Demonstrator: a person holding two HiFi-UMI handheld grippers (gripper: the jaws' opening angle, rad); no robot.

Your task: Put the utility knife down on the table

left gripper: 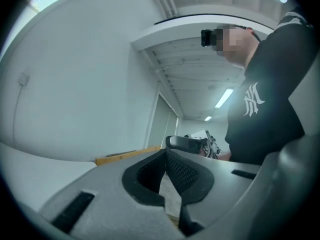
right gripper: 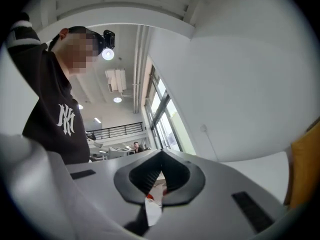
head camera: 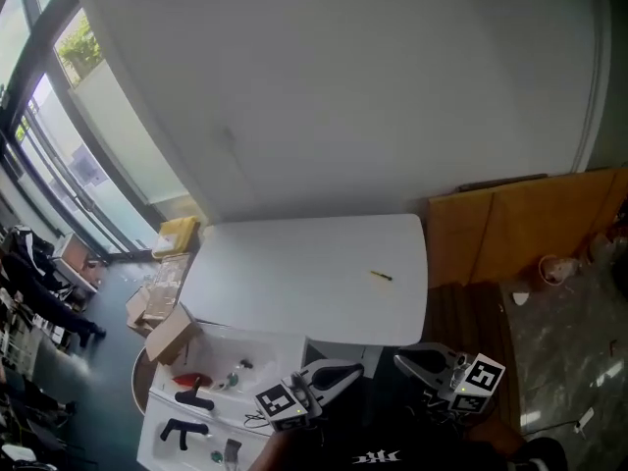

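A small yellow utility knife (head camera: 381, 276) lies on the white table (head camera: 294, 273), toward its right side, with nothing touching it. Both grippers hang low at the near edge, well short of the knife. My left gripper (head camera: 353, 370) has its jaws closed tip to tip and holds nothing. My right gripper (head camera: 402, 360) is shut and empty too. In the left gripper view the left gripper (left gripper: 165, 152) points up toward wall and ceiling. The right gripper (right gripper: 161, 153) likewise points upward in the right gripper view. Neither gripper view shows the knife.
A white tray (head camera: 211, 415) with black tools and a red item sits at the lower left, beside a cardboard box (head camera: 172, 334). Wooden boards (head camera: 520, 229) lean at the right. Windows run along the left. The person's dark sweater (left gripper: 270, 99) fills part of both gripper views.
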